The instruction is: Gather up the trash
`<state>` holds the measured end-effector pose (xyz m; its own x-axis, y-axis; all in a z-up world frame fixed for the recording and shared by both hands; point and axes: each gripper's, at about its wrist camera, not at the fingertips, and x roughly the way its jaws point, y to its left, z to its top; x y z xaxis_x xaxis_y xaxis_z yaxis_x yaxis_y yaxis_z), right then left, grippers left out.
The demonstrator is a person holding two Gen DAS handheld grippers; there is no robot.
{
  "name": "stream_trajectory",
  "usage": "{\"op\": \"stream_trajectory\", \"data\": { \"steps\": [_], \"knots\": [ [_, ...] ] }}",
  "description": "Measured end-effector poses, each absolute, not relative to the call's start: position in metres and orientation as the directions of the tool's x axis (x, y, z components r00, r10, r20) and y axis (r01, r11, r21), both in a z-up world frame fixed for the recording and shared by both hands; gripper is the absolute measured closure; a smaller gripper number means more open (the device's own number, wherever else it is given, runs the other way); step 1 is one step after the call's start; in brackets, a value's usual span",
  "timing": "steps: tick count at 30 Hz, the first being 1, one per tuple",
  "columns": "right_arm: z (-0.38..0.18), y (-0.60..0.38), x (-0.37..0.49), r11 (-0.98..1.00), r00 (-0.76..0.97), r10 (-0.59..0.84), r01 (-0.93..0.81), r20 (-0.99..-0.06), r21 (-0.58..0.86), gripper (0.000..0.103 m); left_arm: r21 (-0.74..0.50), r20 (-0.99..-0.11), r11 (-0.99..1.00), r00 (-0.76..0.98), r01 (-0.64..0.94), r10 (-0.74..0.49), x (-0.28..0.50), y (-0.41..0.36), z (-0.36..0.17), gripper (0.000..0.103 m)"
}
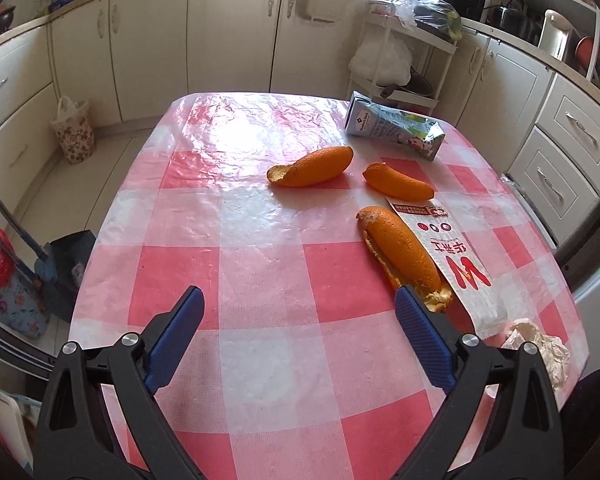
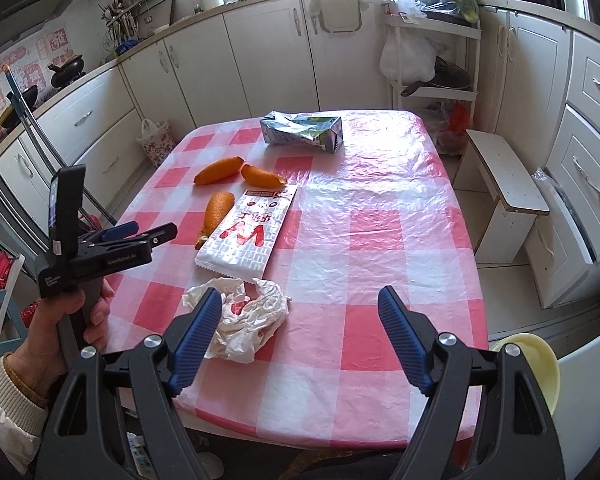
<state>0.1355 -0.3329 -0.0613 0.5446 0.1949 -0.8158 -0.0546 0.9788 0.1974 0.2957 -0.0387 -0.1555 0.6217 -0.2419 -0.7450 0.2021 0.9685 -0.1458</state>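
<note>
Both grippers hang spread and empty over the checked tablecloth: the right gripper has the crumpled tissue touching the inner face of its left-hand finger, while the left gripper has the nearest orange peel just past its right-hand fingertip, long axis running away from the jaws. The right gripper looks closer to a catch, needing only a short shift leftward to centre the tissue. The printed paper bag, two more peels and a crushed carton lie farther ahead, with bare cloth to the right.
</note>
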Motion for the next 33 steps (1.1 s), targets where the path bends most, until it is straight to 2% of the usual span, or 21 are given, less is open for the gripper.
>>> {"op": "stream_trajectory", "data": {
  "steps": [23, 33],
  "knots": [
    [-0.072, -0.318, 0.14, 0.984, 0.5, 0.18, -0.091, -0.847, 0.156, 0.026, -0.178, -0.753, 0.966, 0.606, 0.188, -0.257, 0.295, -0.033, -0.157, 0.009],
    [-0.082, -0.281, 0.15, 0.975, 0.492, 0.204, -0.176, -0.847, 0.133, 0.026, -0.191, -0.741, 0.961, 0.613, 0.2, -0.274, 0.293, -0.033, -0.156, 0.009]
  ]
}}
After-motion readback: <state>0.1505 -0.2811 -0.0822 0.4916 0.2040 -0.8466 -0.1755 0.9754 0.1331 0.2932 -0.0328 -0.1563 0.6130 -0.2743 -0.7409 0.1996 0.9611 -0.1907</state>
